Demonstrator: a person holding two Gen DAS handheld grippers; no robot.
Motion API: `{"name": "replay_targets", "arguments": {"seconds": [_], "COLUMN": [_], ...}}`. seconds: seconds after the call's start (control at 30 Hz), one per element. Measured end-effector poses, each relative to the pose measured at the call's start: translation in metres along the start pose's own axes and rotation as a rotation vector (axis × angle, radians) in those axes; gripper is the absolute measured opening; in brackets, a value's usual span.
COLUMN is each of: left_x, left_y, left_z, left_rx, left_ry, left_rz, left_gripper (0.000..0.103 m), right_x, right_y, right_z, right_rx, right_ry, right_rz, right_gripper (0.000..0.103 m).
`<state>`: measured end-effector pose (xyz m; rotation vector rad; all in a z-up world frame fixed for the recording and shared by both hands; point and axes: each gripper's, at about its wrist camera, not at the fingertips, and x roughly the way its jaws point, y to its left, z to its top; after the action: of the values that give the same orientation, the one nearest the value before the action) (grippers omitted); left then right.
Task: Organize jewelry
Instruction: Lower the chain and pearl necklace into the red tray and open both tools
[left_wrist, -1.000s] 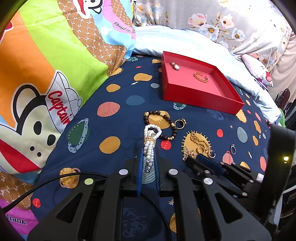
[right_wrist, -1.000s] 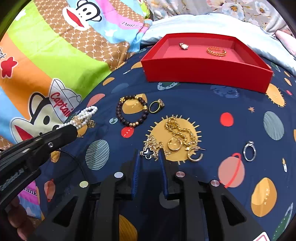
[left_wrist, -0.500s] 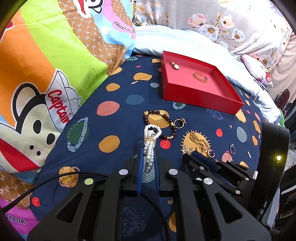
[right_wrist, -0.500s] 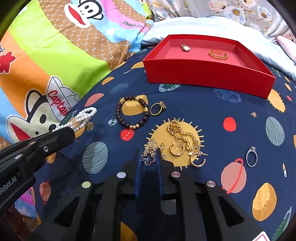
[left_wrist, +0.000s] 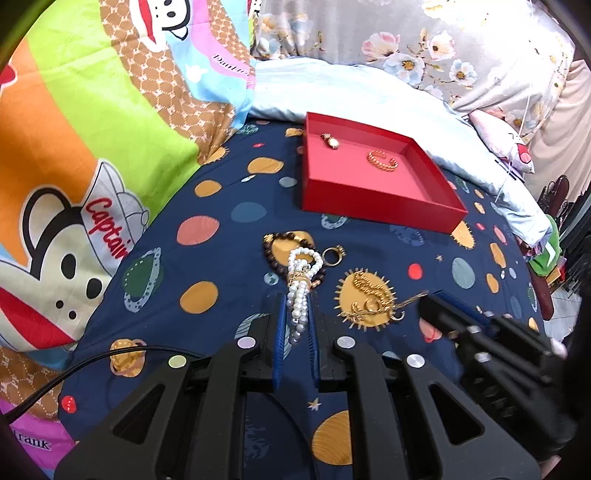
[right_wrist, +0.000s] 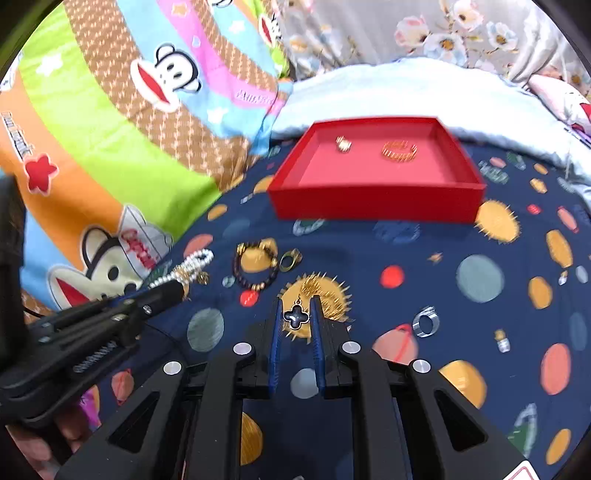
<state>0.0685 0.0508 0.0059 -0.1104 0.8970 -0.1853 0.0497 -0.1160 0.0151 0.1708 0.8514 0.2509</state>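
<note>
My left gripper (left_wrist: 295, 319) is shut on a white pearl bracelet (left_wrist: 301, 275), which sticks out past its blue pads above the dark bead bracelet (left_wrist: 271, 251). The right gripper (right_wrist: 296, 314) is shut on a black clover pendant (right_wrist: 296, 317), raised off the bedspread. Its thin gold chain (left_wrist: 410, 300) runs back to the gold jewelry pile (left_wrist: 369, 291). Further back stands the red tray (left_wrist: 369, 205), holding a small watch (left_wrist: 330, 141) and a gold bangle (left_wrist: 382, 160). The right wrist view also shows the left gripper (right_wrist: 173, 290) with the pearl bracelet (right_wrist: 194, 262).
A gold ring (left_wrist: 332, 254) lies beside the bead bracelet. A silver ring (right_wrist: 424, 321) lies to the right on the navy planet-print bedspread (right_wrist: 424, 254). A bright cartoon blanket (left_wrist: 92, 129) rises on the left, and pale blue bedding (left_wrist: 351, 92) lies behind the tray.
The right gripper closed on the clover pendant and rose with it, drawing its chain up from the gold pile. The left gripper kept still with the pearl bracelet.
</note>
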Motion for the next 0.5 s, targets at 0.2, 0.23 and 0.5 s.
{"name": "replay_targets", "arguments": {"seconds": [0.2,0.23,0.5], "left_x": [-0.009,-0.010,-0.013], "left_y": [-0.016,-0.019,-0.051], "left_z": [0.015,0.019,0.071], "left_rx": [0.024,0.029,0.088], "left_ry": [-0.037,-0.045,-0.117], "left_rz": [-0.026,-0.030,-0.090], "left_gripper": [0.010,0.010,0.010], "right_x": [-0.037,-0.042,-0.064], "right_y": [-0.016,-0.018,-0.044], "right_z": [0.026,0.032,0.090], "right_rx": [0.013,0.015,0.000], "right_ry": [-0.086,-0.097,-0.192], "right_rz": [-0.022,-0.025,-0.059], "right_gripper": [0.013,0.014,0.013]}}
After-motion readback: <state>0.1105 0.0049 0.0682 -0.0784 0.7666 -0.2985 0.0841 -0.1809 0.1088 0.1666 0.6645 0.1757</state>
